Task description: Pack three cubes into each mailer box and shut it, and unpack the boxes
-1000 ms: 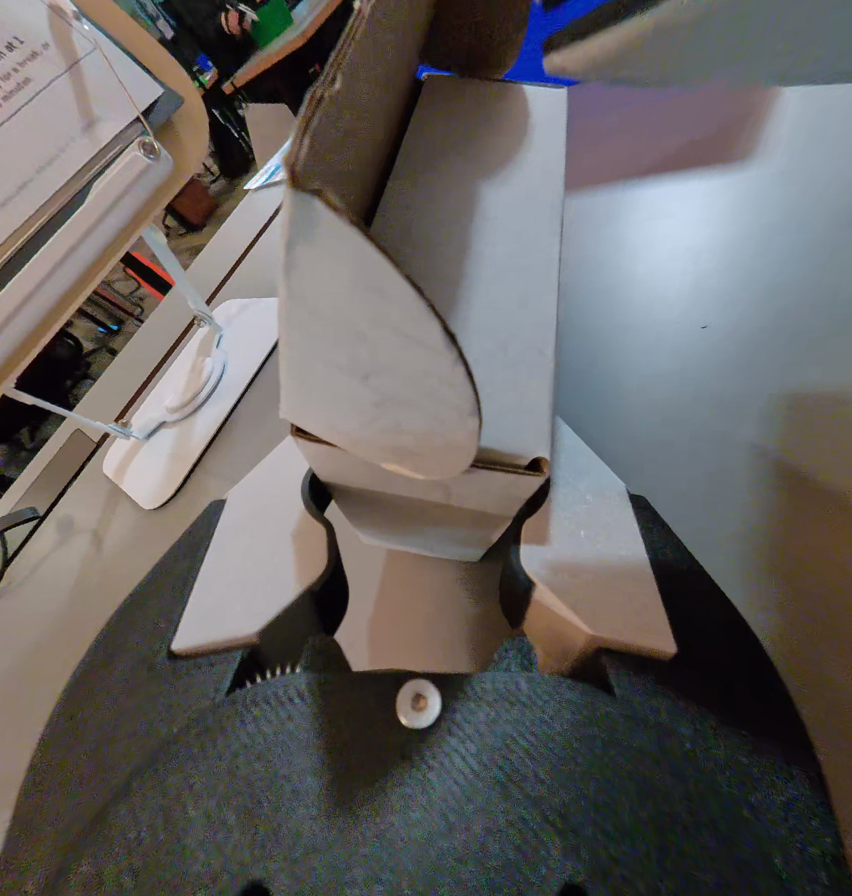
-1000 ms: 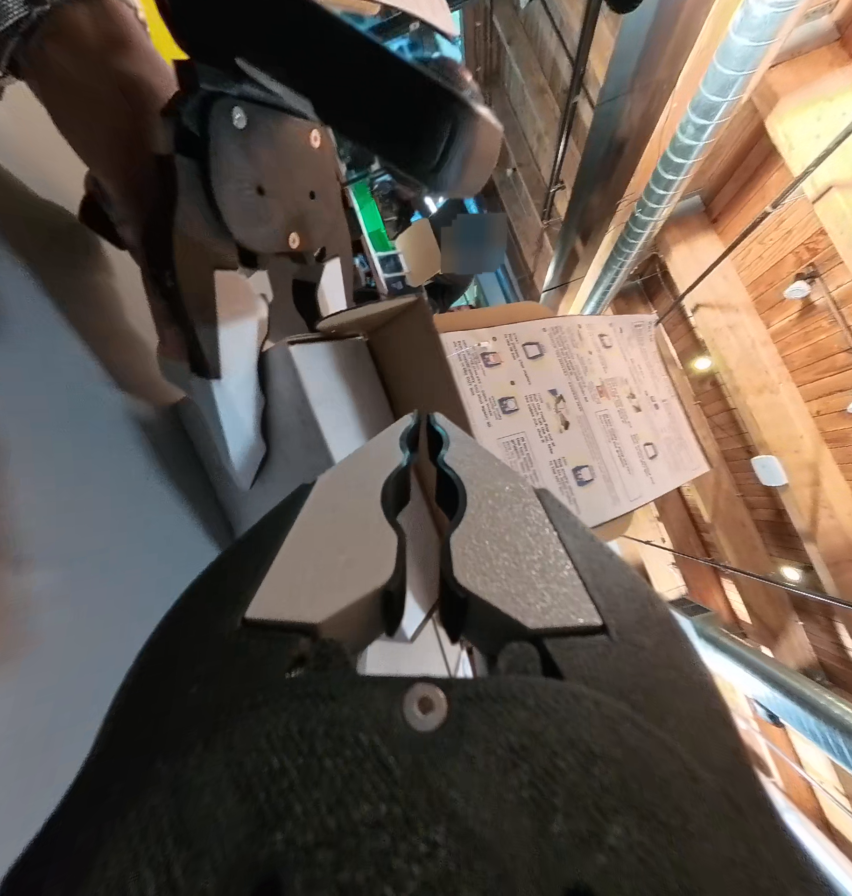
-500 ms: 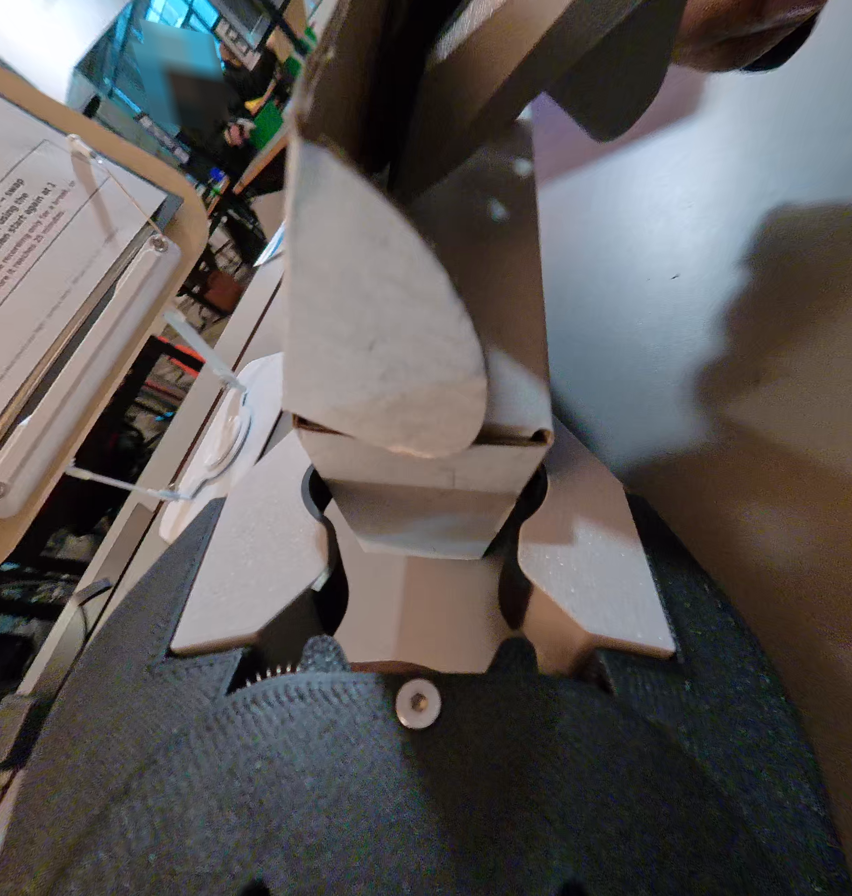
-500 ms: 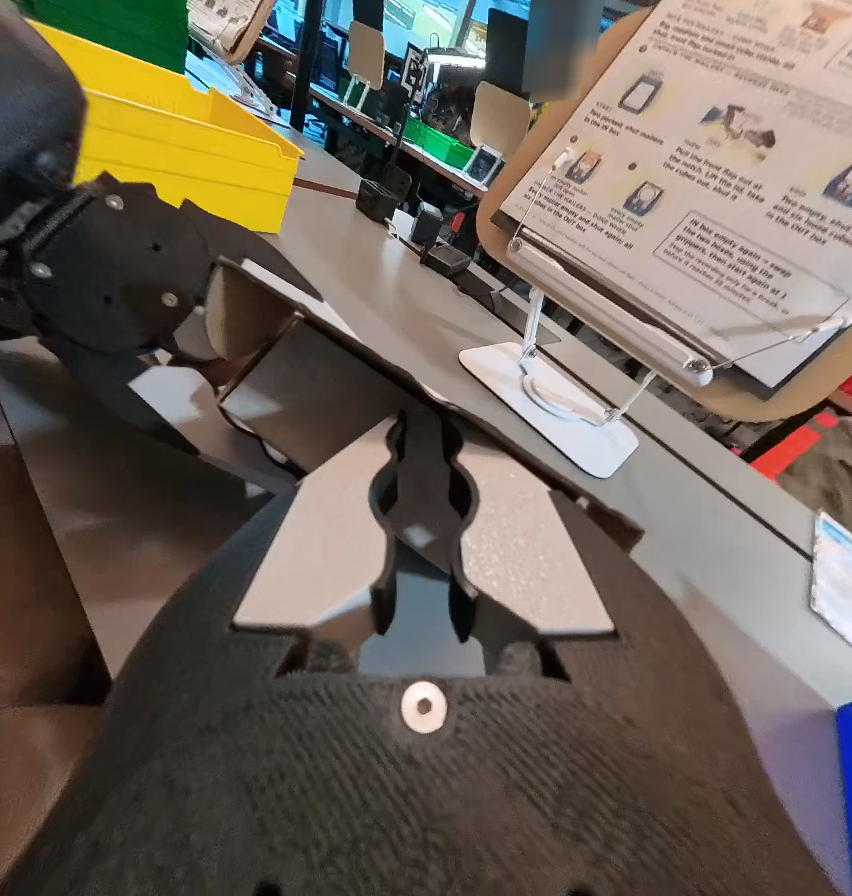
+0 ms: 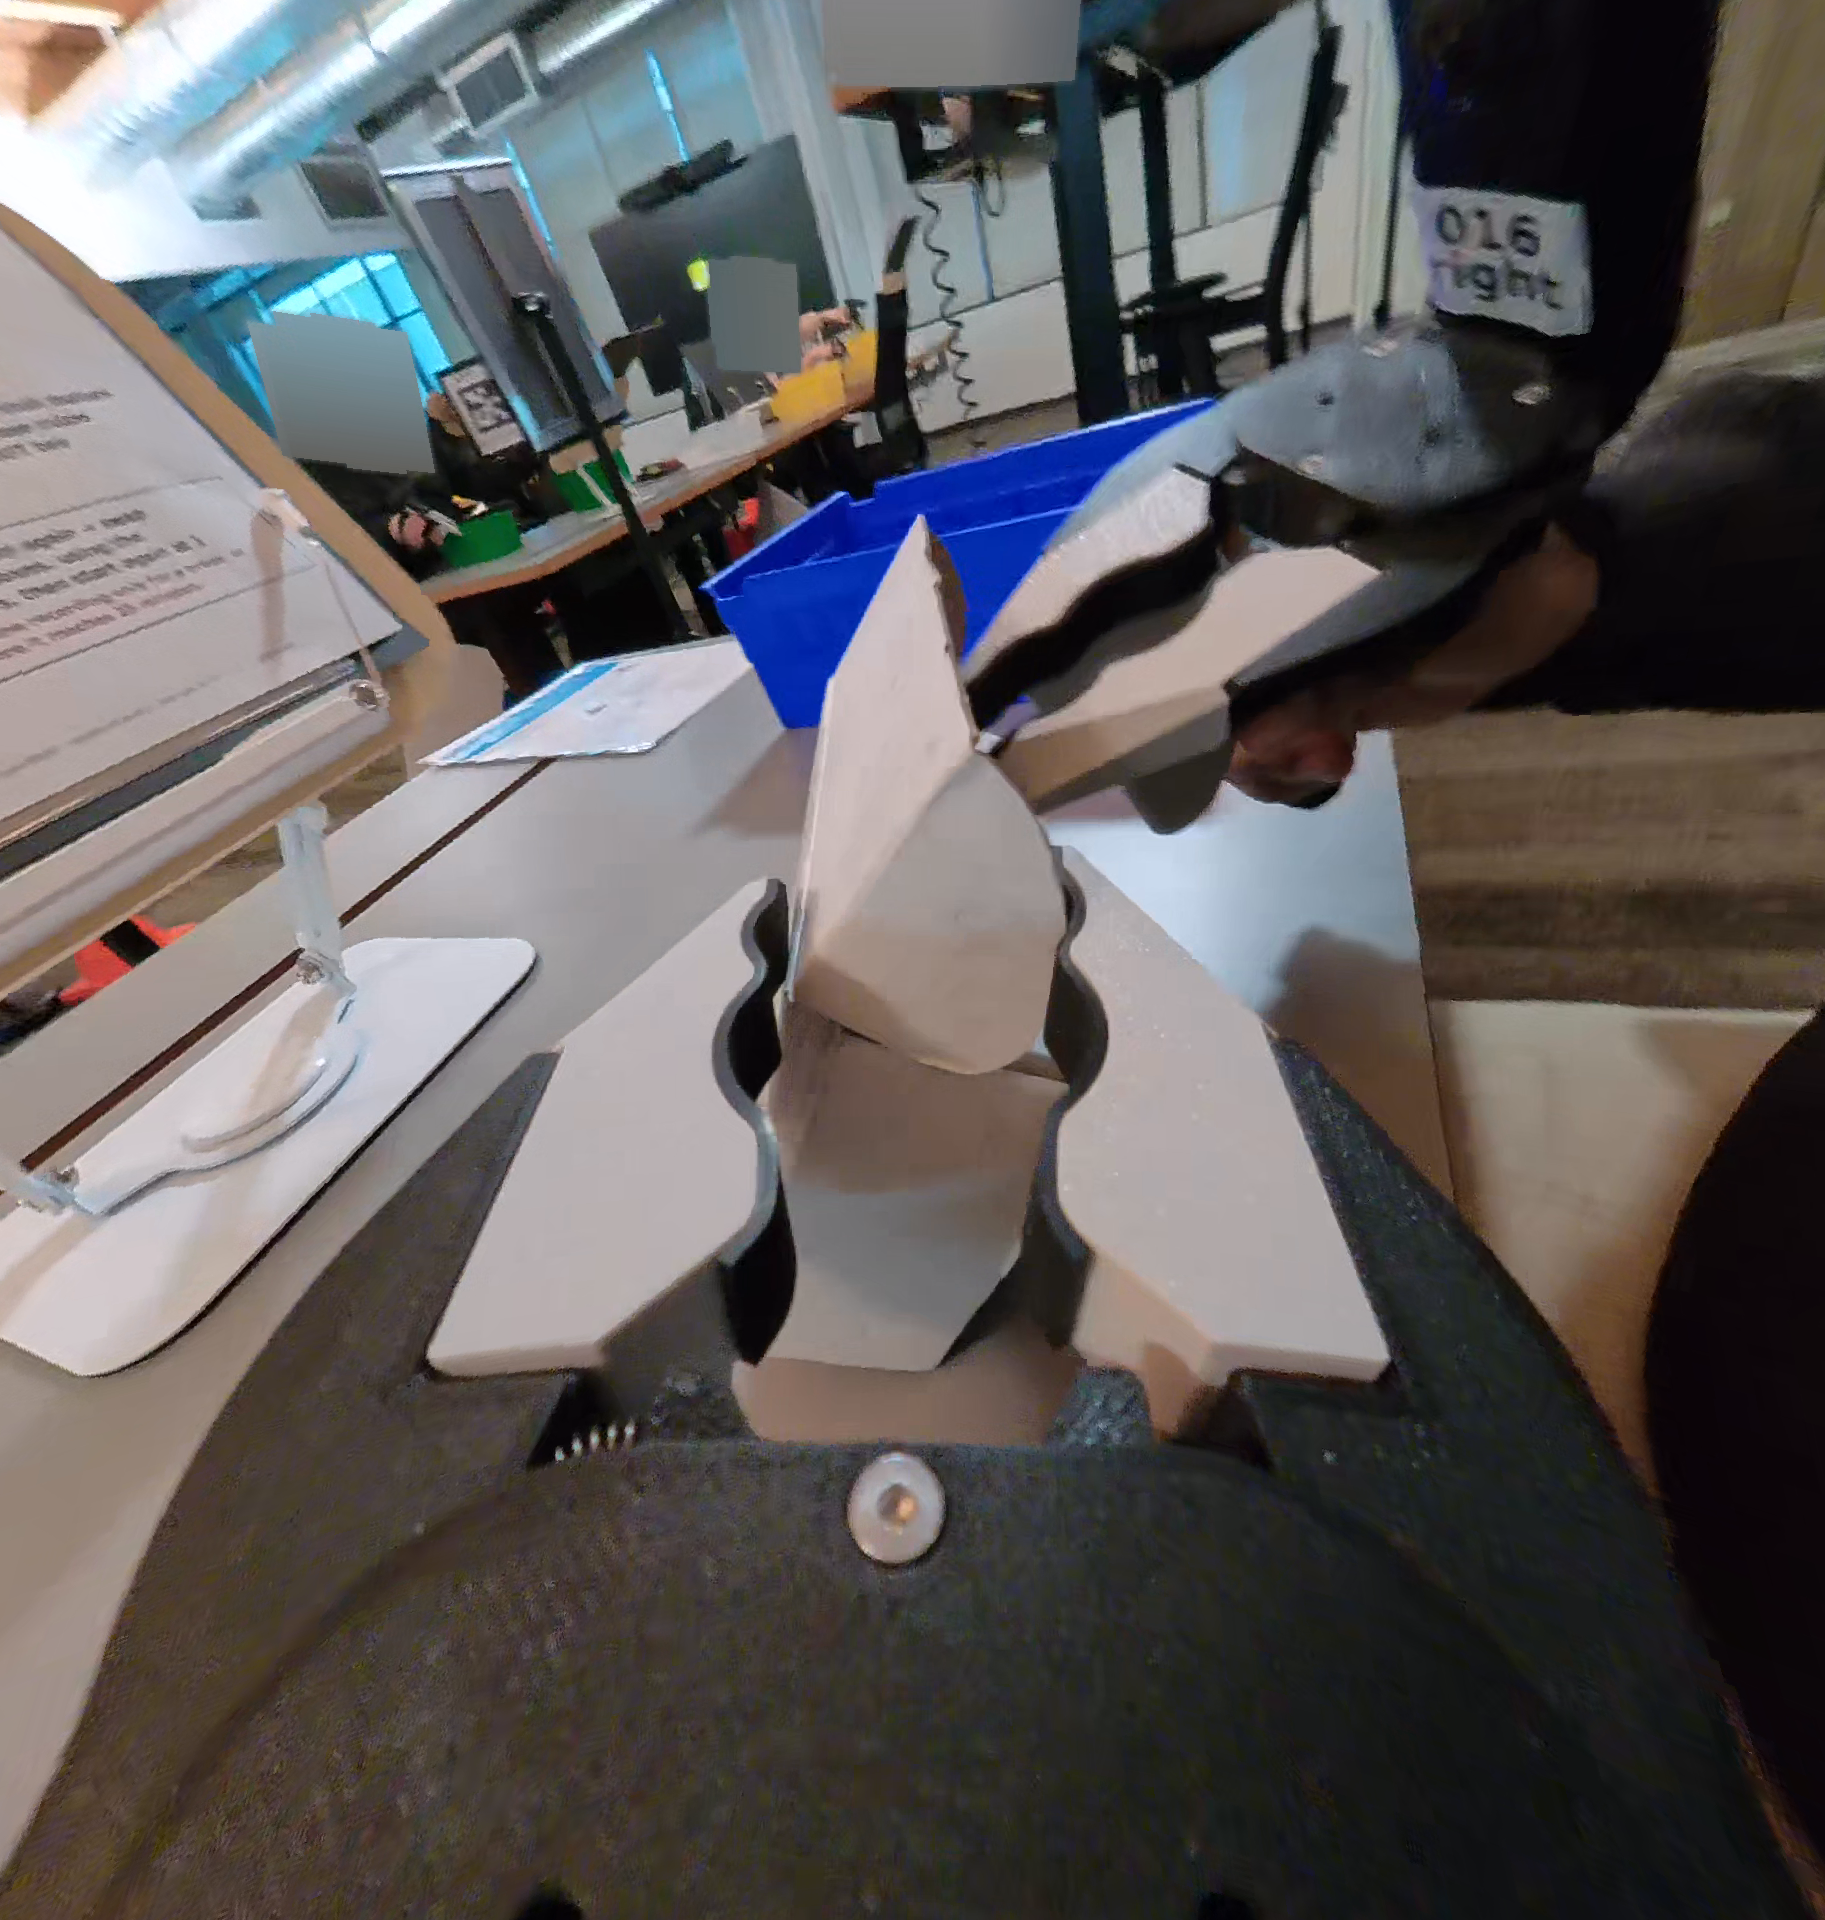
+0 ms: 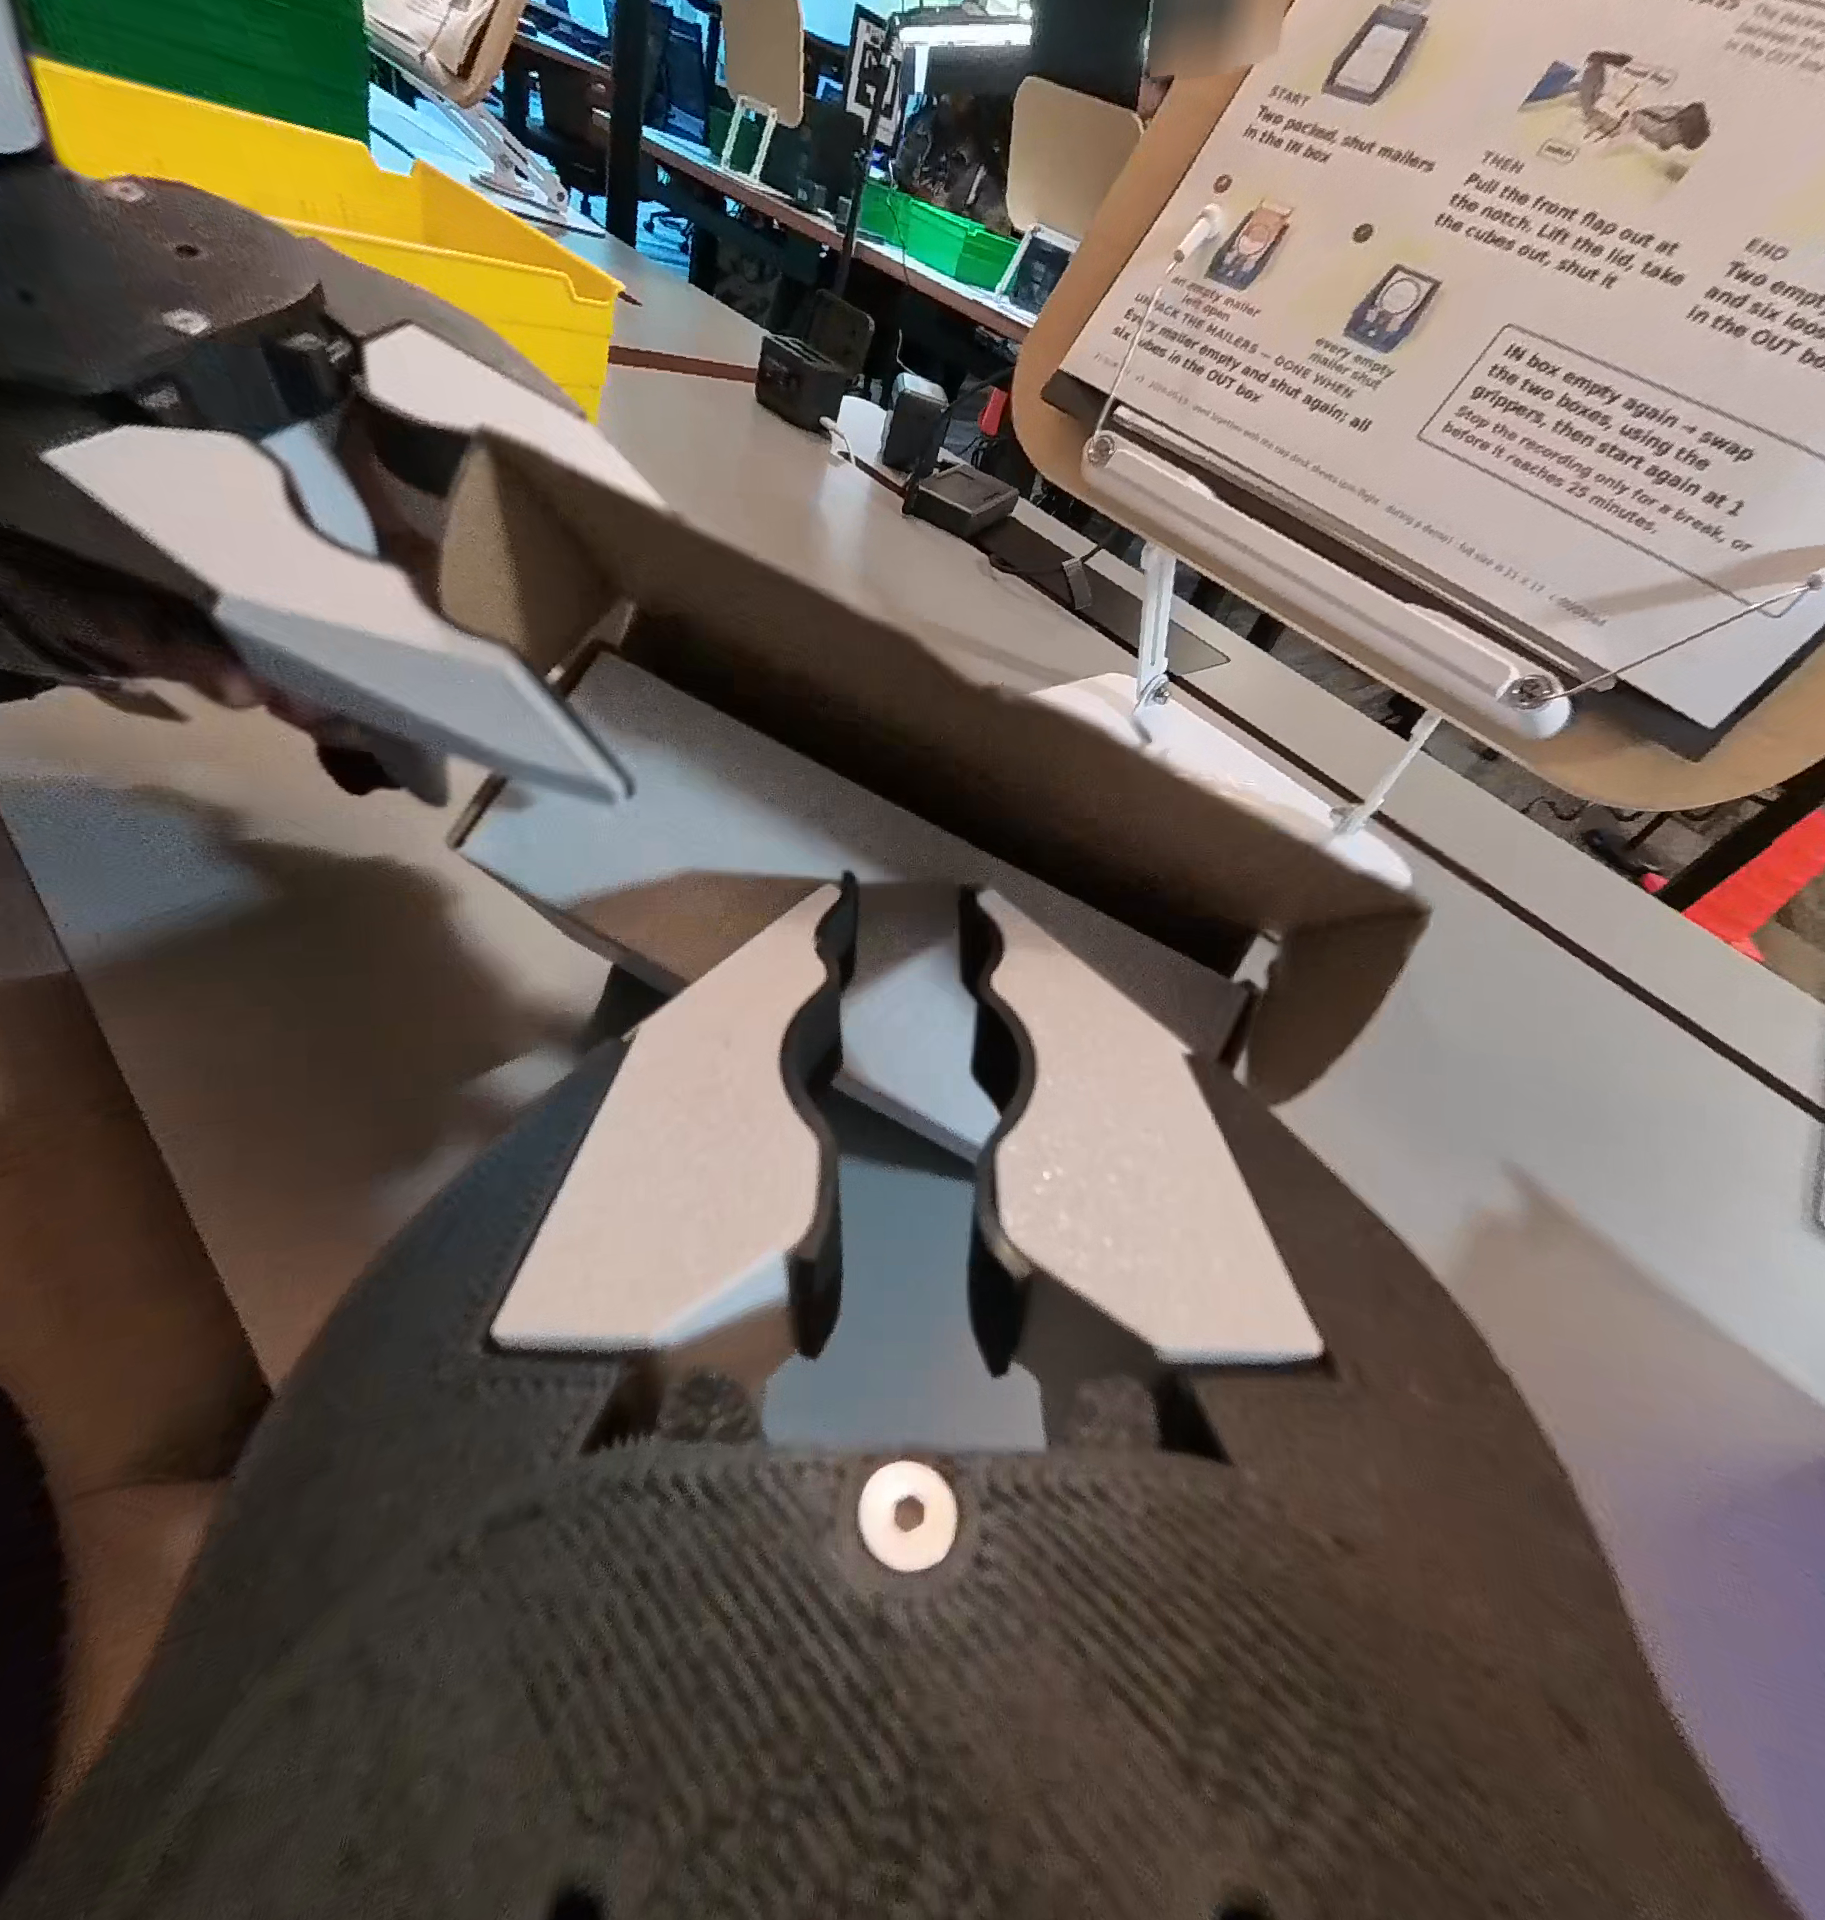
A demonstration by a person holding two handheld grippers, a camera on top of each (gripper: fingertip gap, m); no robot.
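Left gripper (image 5: 913, 997): your jaws stand part open with a rounded mailer flap between them; the flap fills most of the gap. Whether the pads press on it, you cannot tell.
Right gripper (image 6: 908, 997): narrow gap, jaws not shut, cardboard lying between and just past the tips. Contact not clear; frame is blurred.
Mailer (image 6: 887, 748): open, lid up, held above the grey table (image 5: 596, 862) between your two grippers. No cubes show in the part of the tray you can see.
Handling: judged light, thin corrugated board. Panels stiff across the flat, floppy at the creases. It will crease or tear if you pinch hard near an edge. Surface is dry, so slip is unlikely.
Where to hold: take a wall or flap close to its fold line, one gripper each end, so the lid does not swing.
Writing: printed instruction sheet on a stand (image 6: 1490, 343), a white tag on the right gripper's body, a paper sheet (image 5: 586, 707) by the blue bin (image 5: 835, 592). Text present, not copied here.
Brands: none seen.
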